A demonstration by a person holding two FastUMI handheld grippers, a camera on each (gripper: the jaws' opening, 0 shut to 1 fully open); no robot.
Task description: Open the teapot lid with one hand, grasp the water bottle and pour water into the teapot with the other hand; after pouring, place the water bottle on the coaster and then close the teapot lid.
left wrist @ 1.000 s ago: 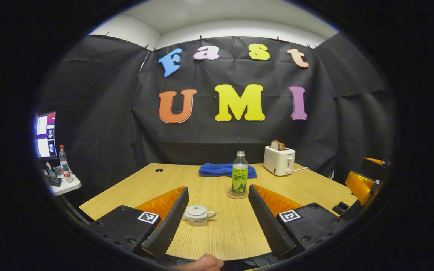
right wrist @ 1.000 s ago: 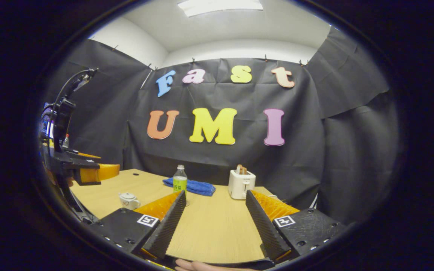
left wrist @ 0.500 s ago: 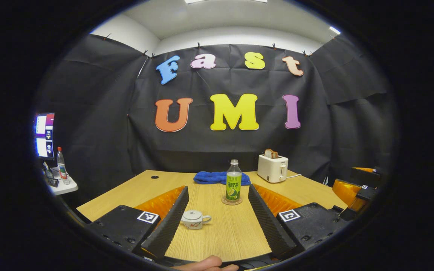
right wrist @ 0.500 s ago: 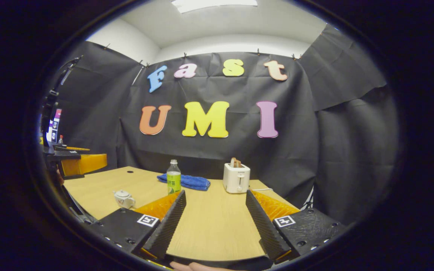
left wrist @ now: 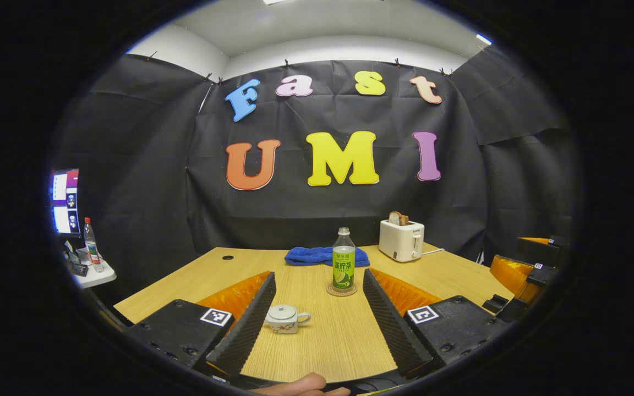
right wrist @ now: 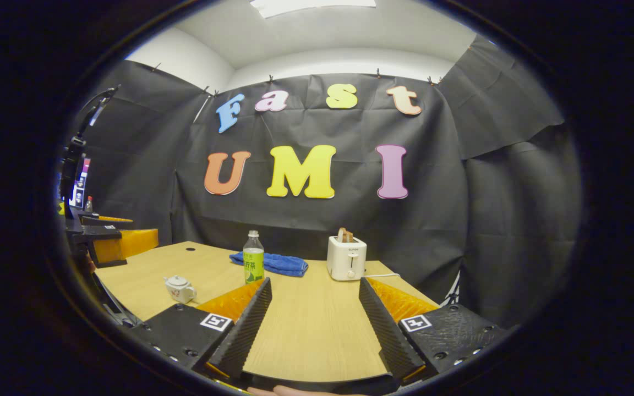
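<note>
A pale wood-grain table [left wrist: 317, 341] stands in a booth walled with black cloth under a white ceiling. Taking the white two-slot toaster [left wrist: 400, 240] with bread in it as landmark: a crumpled blue towel [left wrist: 317, 256] lies to its left along the far edge, and the clear water bottle with a green label [left wrist: 343, 259] stands upright on a round woven coaster [left wrist: 342, 290], in front of the towel and nearer than the toaster. The small white ceramic teapot [left wrist: 285, 319], lid on, sits well to the toaster's left and nearest the camera.

The left gripper [left wrist: 317, 330] hangs above the table with its fingers spread wide and nothing between them; the teapot lies just inside its left finger. This view also shows a side shelf with a lit monitor [left wrist: 65, 202] and a red-capped bottle [left wrist: 91, 245] far left, and the other gripper at the right edge.

The right gripper [right wrist: 314, 330] is likewise spread and empty over bare table; its view puts the teapot [right wrist: 179, 289] left of its fingers, the bottle [right wrist: 253, 265] beyond, and the left gripper [right wrist: 109, 242] at the left edge.
</note>
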